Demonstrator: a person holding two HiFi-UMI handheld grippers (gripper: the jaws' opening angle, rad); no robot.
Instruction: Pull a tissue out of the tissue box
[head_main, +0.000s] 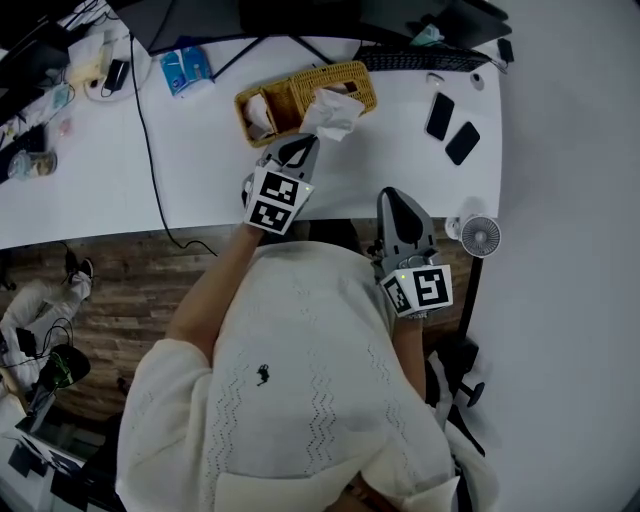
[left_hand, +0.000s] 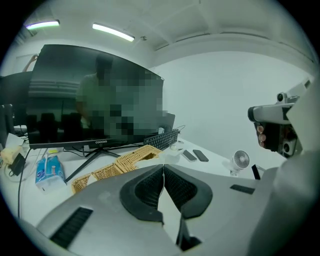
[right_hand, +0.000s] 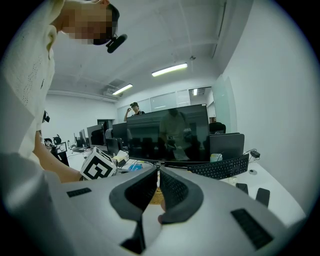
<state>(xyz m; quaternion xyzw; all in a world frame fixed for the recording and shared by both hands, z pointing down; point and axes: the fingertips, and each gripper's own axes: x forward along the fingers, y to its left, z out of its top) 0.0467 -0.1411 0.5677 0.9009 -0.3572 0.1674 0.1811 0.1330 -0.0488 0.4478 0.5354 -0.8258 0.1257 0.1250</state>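
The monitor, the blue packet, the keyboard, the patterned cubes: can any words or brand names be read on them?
"coocaa": on the lower edge of the monitor, in the left gripper view.
Blue packet: it has print, too blurred to read.
Keyboard: key letters too small to read.
Patterned cubes: black-and-white squares only, no words.
Nothing else readable.

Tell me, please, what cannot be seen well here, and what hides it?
Opening of the wicker basket: head view, the tissue covers it.
Pinched end of the tissue: left gripper view, shut inside the fingers of the left gripper.
Most of the wicker basket: right gripper view, behind the fingers of the right gripper.
Print on the blue packet: head view, too small.
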